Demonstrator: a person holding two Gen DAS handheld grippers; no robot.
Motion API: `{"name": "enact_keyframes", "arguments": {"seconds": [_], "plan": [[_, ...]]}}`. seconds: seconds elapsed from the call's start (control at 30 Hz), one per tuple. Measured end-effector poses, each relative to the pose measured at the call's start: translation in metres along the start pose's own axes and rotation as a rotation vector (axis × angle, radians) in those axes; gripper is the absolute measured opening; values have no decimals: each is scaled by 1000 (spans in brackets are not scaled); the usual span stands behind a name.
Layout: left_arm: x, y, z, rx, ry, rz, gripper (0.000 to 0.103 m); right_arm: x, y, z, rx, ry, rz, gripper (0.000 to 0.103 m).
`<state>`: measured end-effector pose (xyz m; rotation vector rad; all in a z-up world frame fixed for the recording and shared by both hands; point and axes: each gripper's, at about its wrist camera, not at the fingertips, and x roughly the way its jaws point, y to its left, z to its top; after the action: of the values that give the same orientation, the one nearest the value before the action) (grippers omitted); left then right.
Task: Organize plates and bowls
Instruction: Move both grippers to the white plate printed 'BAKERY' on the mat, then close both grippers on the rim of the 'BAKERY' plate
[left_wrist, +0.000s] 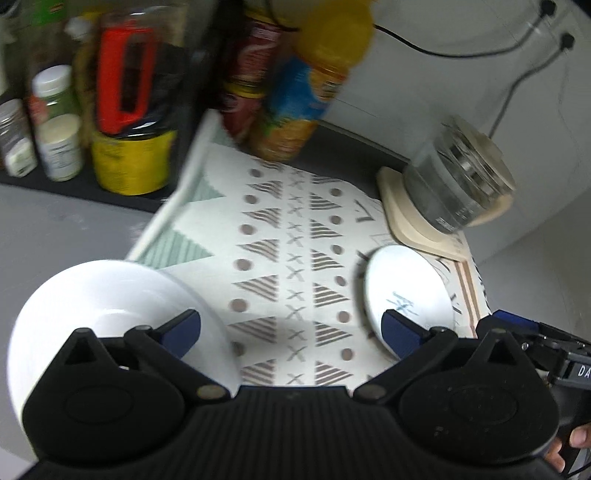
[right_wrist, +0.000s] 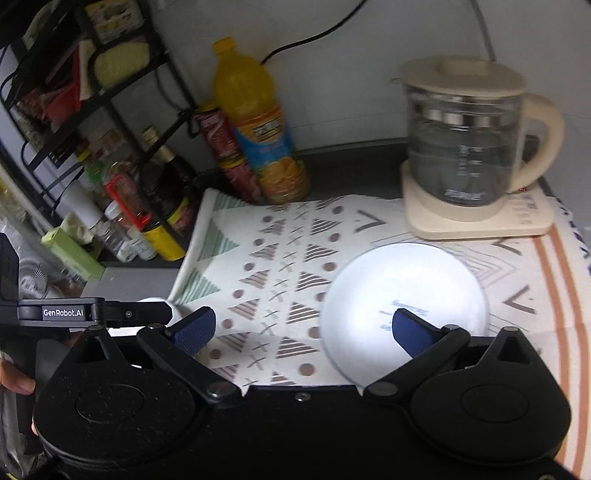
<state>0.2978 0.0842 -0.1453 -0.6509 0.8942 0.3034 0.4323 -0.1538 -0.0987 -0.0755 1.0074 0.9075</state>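
Observation:
A white bowl (left_wrist: 110, 306) stands at the left edge of a patterned mat (left_wrist: 291, 258); only its rim (right_wrist: 173, 308) shows in the right wrist view. A white plate (left_wrist: 406, 295) with a blue mark lies on the mat's right part, also in the right wrist view (right_wrist: 402, 295). My left gripper (left_wrist: 291, 328) is open and empty, its left fingertip over the bowl, its right fingertip over the plate's near edge. My right gripper (right_wrist: 303, 328) is open and empty above the mat (right_wrist: 280, 273), its right fingertip over the plate. The left gripper's body (right_wrist: 92, 314) shows at its left.
A glass kettle (right_wrist: 465, 147) on a cream base stands at the mat's far right. An orange juice bottle (right_wrist: 258, 125) and red cans (right_wrist: 225, 147) stand at the back. A black rack (right_wrist: 92, 147) with jars and bottles is on the left.

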Motion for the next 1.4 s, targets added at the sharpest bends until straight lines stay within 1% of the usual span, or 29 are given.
{"name": "enact_keyframes", "arguments": {"seconds": [0.17,0.27,0.33,0.5,0.57,0.63,0.77,0.87,0.97,1.03,1.13,1.2,1.23,1.27,1.3,1.4], "plan": [[18,-26,9,59,37,3,103,-13,-20,-3,37,-28,-34,103],[25,-38,14,87,35,3,103,-20,-34,-5,89,-49,-29,103],[30,-46,16,105,35,-8,103,-23,-44,-6,121,-59,-29,103],[44,-65,21,141,49,-49,103,-29,-62,-8,159,-67,-68,103],[50,-71,23,144,51,-46,103,-30,-71,-9,191,-68,-73,103],[57,-76,24,143,59,-43,103,-30,-79,-10,210,-58,-103,103],[71,-82,27,138,75,-71,102,-25,-93,-10,241,-43,-140,103],[85,-83,27,90,96,-75,101,-20,-102,-9,274,-33,-141,103],[100,-80,27,25,121,-101,100,-10,-108,-6,292,-15,-154,103],[108,-80,25,5,133,-101,100,-3,-111,-5,302,2,-147,102],[120,-80,25,-16,150,-99,100,9,-117,-3,319,38,-145,97],[128,-80,25,-30,160,-97,97,19,-121,-2,322,72,-153,89],[132,-80,26,-37,164,-94,94,24,-123,-2,322,92,-158,87],[136,-80,26,-44,173,-94,91,30,-126,-2,330,114,-163,82],[139,-80,27,-51,183,-98,86,34,-129,-3,339,131,-165,76],[150,-82,28,-62,208,-107,77,45,-135,-2,353,158,-153,70]]}}
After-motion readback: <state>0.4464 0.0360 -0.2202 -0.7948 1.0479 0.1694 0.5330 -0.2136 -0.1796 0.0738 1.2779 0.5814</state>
